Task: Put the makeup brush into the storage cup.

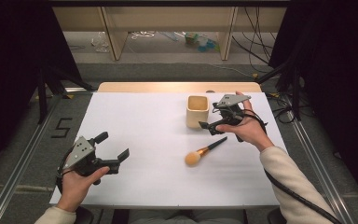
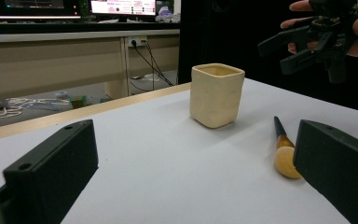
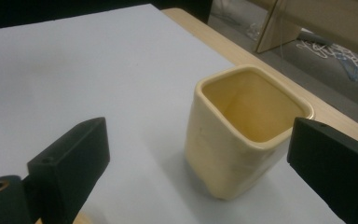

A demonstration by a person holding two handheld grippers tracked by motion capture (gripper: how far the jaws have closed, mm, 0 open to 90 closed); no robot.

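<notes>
Nearest the person, at the front left of the white table (image 1: 135, 186), the left gripper (image 1: 113, 150) is held with its jaws wide apart and nothing between them. From its own view the makeup brush (image 2: 284, 151) lies ahead of the jaws and toward the right-hand one, whose block hides part of the fluffy head; the cream cup (image 2: 216, 94) stands farther off, roughly centred between the two jaws.

Farther across, the brush (image 1: 204, 151) lies flat on the sheet, just below the right gripper (image 1: 207, 126) and apart from it. That gripper hovers beside the cup (image 1: 197, 111), jaws open and holding nothing. Its own view puts the cup (image 3: 242, 135) between the jaws and nearer the right-hand one, slightly beyond the tips.

The cup stands upright, square-mouthed with rounded corners. What I can see of its inside is bare; the bottom corner nearest the camera is hidden by the rim.

My worry is the cup. It looks light and glazed, and the right-hand jaw sits close to its rim, so a sideways drift as the hand drops toward the brush could nudge or tip it. The brush handle is thin and round, so a pinch off its axis could roll it or squirt it out, and a grip on the soft head would hold poorly.
</notes>
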